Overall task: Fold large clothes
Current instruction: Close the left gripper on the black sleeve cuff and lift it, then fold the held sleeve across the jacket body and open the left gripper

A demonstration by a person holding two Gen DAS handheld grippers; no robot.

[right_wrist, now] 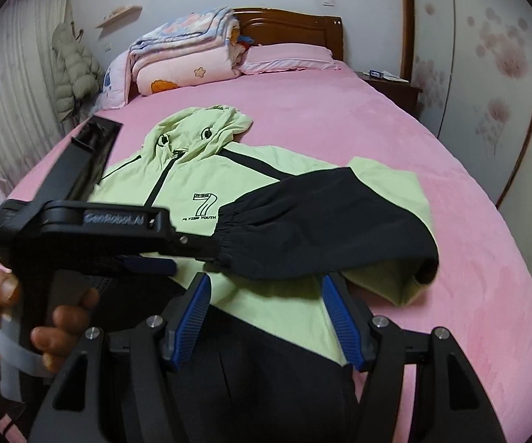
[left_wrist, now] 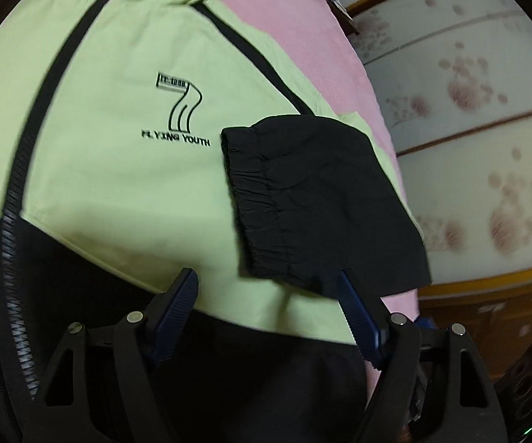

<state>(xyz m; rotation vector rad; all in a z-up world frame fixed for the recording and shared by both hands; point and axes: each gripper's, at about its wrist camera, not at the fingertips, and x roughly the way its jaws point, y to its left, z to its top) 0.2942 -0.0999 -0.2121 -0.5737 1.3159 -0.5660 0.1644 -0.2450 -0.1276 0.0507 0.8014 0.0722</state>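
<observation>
A light green and black hooded jacket point(right_wrist: 266, 181) lies face up on the pink bed point(right_wrist: 450, 295), hood toward the headboard. Its black sleeve point(right_wrist: 325, 221) is folded across the chest, cuff beside the "7 FLYING YOUTH" print point(left_wrist: 181, 110). In the left wrist view the sleeve point(left_wrist: 325, 203) lies just ahead of my left gripper point(left_wrist: 266, 288), which is open and empty above the jacket. My right gripper point(right_wrist: 264, 288) is open and empty over the jacket's lower part. The left gripper's body point(right_wrist: 92, 229), held by a hand, shows at the left of the right wrist view.
Folded quilts point(right_wrist: 184, 55) and a pink pillow point(right_wrist: 288, 57) lie at the wooden headboard. A nightstand point(right_wrist: 391, 85) stands right of the bed by a flower-patterned wardrobe point(right_wrist: 487, 74). A puffy coat point(right_wrist: 70, 70) hangs at the left wall.
</observation>
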